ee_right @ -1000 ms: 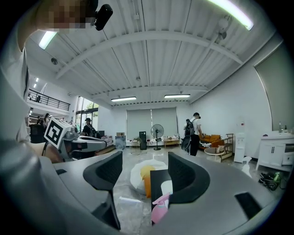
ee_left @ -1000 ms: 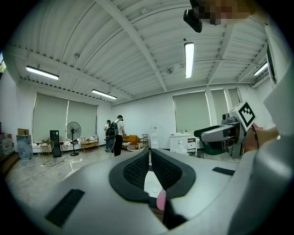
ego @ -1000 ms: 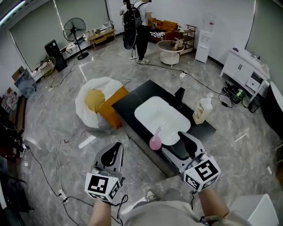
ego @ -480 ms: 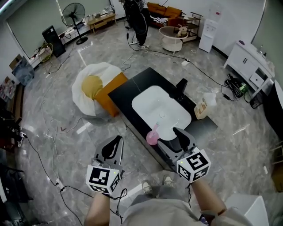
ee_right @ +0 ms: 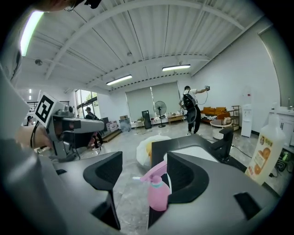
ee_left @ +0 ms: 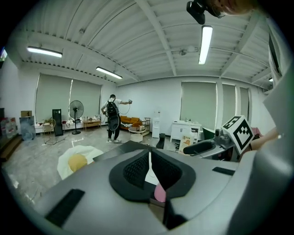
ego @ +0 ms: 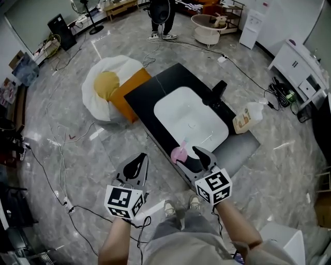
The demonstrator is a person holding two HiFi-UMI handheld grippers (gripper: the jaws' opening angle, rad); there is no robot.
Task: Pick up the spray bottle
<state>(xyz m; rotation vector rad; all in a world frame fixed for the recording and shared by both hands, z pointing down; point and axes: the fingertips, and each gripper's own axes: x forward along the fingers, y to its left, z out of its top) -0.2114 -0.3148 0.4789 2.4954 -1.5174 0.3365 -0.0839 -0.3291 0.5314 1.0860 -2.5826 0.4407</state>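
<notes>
1. Where the black counter point(ego: 153, 101) comes to its near edge, the pink spray bottle point(ego: 179, 153) stands upright, just beside the front corner of the white sink point(ego: 191, 120); in the right gripper view the spray bottle point(ee_right: 158, 193) shows its trigger head turned to the left.
2. The right gripper point(ego: 190, 157) is at the bottle, its jaws wide apart; in its own view the right gripper point(ee_right: 144, 172) has the bottle in the gap, close against the right-hand jaw; whether they touch I cannot tell; nothing is clamped.
3. The left gripper point(ego: 139, 159) hangs over the grey floor point(ego: 77, 171), off the counter and apart from the bottle; its own view shows the left gripper point(ee_left: 149, 167) with jaws drawn together to a thin slit, holding nothing.
4. At the far side of the sink stands a black tap point(ego: 216, 92); a pale soap bottle point(ego: 247, 117) stands at the counter's right end.
5. Beyond the counter lies a white and yellow cushion point(ego: 106, 85); a person point(ego: 160, 13) stands farther back.
</notes>
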